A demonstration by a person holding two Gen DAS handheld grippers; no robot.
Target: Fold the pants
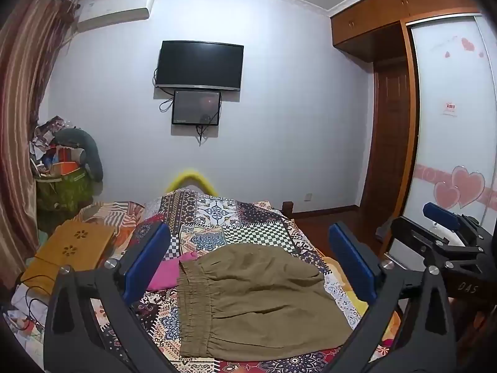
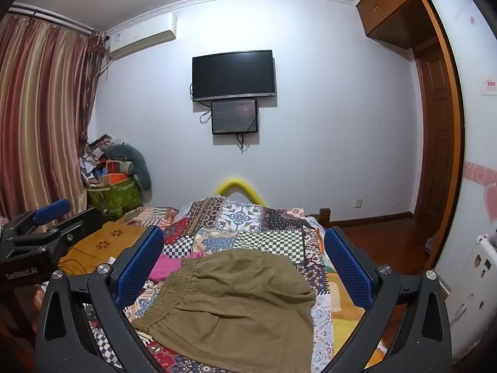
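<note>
**Folded pants on quilt, both grippers spread above**

Readable marks: "GenRobot.AI" on the left gripper (image 2: 51,214) body, "DAS" on the right gripper (image 1: 441,216). Both hover with fingers wide apart, holding nothing. The olive pants (image 1: 251,301) lie folded on the patchwork quilt (image 1: 248,217), elastic waistband toward the pink cloth (image 1: 167,272); their near hem is cut off.

Patchwork-covered bed (image 1: 248,217) bears olive pants (image 1: 257,301), pink cloth (image 1: 167,272).
</note>
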